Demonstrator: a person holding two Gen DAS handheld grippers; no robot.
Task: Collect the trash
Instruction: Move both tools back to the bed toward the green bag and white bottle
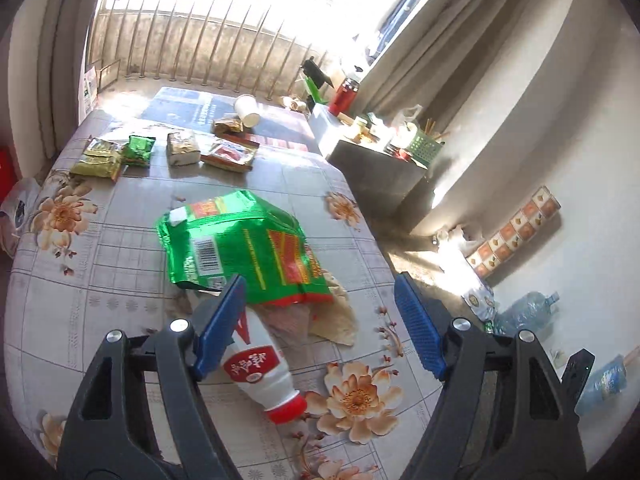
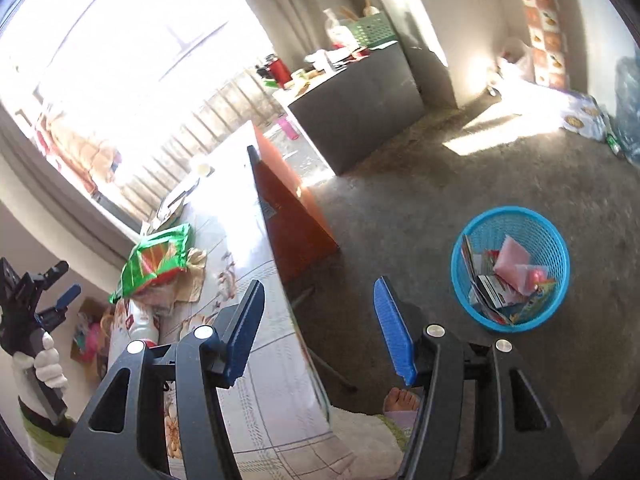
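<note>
A big green snack bag [image 1: 244,246] lies on the flowered tablecloth [image 1: 100,280], over a crumpled brown paper [image 1: 332,316]. A white bottle with a red cap [image 1: 260,372] lies beside it. My left gripper [image 1: 320,312] is open and empty, just above the bottle and bag. Several small wrappers [image 1: 100,156] lie at the table's far side with a paper cup [image 1: 248,110]. My right gripper [image 2: 320,320] is open and empty, over the table edge, facing the floor. A blue mesh basket [image 2: 510,268] on the floor holds several wrappers. The green bag [image 2: 158,260] and the left gripper [image 2: 52,300] also show in the right wrist view.
A grey cabinet [image 1: 380,172] with a red flask [image 1: 346,94] and a green crate [image 1: 424,146] stands beyond the table. Plastic bottles [image 1: 528,308] lie by the wall. A person's bare foot [image 2: 402,400] is on the floor below the right gripper.
</note>
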